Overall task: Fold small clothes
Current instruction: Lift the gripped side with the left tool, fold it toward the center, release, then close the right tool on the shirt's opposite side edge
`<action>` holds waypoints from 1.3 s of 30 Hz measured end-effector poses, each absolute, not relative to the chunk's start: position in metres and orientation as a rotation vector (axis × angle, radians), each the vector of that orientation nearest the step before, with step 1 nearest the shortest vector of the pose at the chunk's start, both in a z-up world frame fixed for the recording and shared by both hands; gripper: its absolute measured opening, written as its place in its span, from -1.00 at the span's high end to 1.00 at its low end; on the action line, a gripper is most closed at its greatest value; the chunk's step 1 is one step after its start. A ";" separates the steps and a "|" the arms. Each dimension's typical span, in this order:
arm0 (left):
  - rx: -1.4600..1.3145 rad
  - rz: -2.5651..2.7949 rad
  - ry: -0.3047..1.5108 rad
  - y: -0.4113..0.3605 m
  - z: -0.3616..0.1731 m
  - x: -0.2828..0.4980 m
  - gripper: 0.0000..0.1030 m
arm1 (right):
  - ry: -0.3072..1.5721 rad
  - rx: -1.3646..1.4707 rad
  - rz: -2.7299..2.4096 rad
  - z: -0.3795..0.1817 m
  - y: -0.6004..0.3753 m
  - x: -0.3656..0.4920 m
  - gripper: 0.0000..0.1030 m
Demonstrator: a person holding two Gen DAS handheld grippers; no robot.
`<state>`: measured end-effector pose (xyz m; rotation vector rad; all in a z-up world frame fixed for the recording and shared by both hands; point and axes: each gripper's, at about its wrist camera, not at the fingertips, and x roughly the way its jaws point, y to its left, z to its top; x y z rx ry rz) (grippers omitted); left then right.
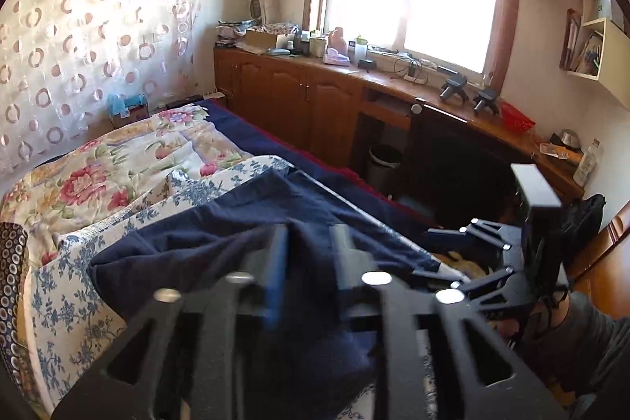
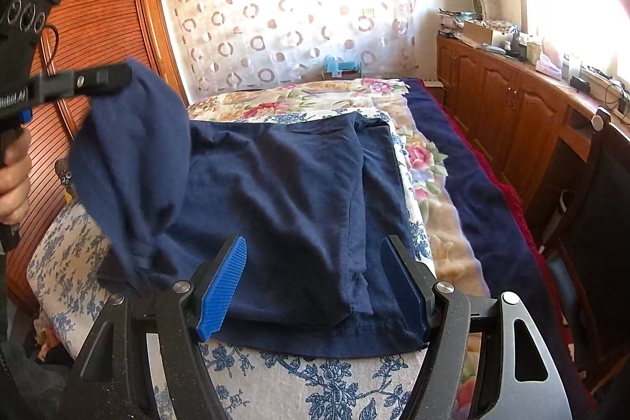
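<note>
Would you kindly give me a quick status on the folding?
Left gripper lifting a flap of the navy garment. Right gripper open over its near hem. Garment half folded on blue floral cloth. Nothing in the way.

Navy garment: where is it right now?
The navy garment lies on the blue-floral sheet in the right wrist view, ahead of the right gripper. Its left part is lifted at the left gripper.

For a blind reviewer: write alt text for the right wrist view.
A navy garment lies on a blue-floral cloth on a bed, one side lifted by the left gripper at the picture's left. The right gripper hovers at its near edge, jaws apart and not pressing it. Behind are a circle-patterned curtain and wooden cabinets.
</note>
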<state>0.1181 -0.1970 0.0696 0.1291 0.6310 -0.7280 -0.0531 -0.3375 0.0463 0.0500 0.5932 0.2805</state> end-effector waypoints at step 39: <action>-0.007 -0.449 0.696 -0.066 -0.007 0.100 -0.43 | 0.733 -0.249 0.376 0.034 -0.274 0.049 0.83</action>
